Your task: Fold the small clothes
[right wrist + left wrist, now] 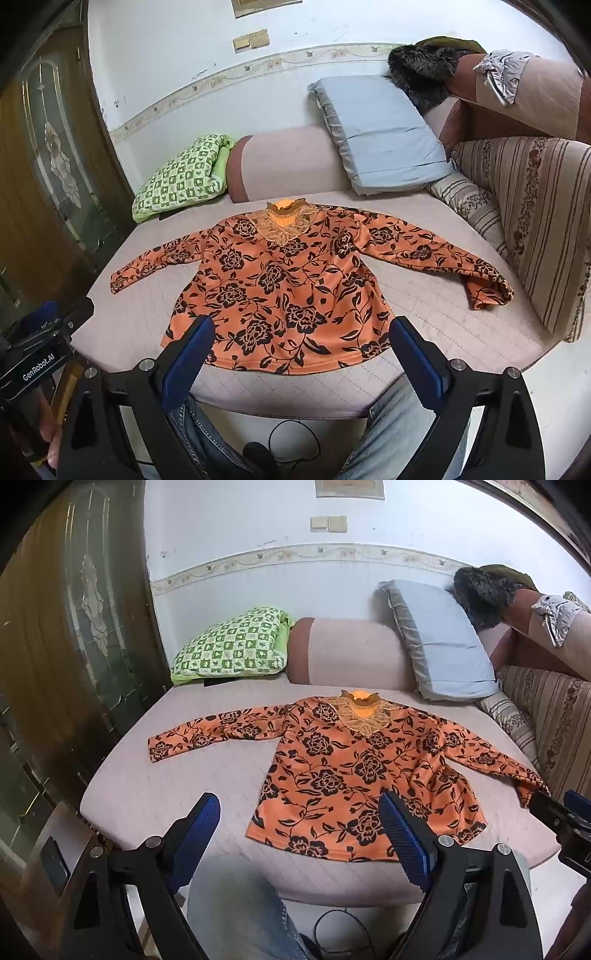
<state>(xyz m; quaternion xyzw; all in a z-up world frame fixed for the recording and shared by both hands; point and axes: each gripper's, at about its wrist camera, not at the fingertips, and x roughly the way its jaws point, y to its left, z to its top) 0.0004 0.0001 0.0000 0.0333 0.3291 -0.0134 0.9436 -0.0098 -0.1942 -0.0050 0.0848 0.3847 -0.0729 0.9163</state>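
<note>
Orange floral top (354,771) lies flat and face up on the bed (166,786), straight ahead of both tools, collar on the far side, hem nearest. Both sleeves spread out sideways; the sleeve (443,258) out to the right of the right tool is crumpled and doubled over at the cuff, while the sleeve (207,731) out to the left looks straight.

Left tool (299,845): jaws wide apart, nothing held, hovering short of the hem. Right tool (301,363): likewise wide apart and empty, above the hem's near edge, not touching cloth as far as I can tell.

Progress, judged: no fold made yet; garment only laid out. Left to do: sleeves inward, body folded up.

Beyond the top: green checked pillow (232,642) far left, blue pillow (439,642) far right, striped cushion (535,221) further right.
</note>
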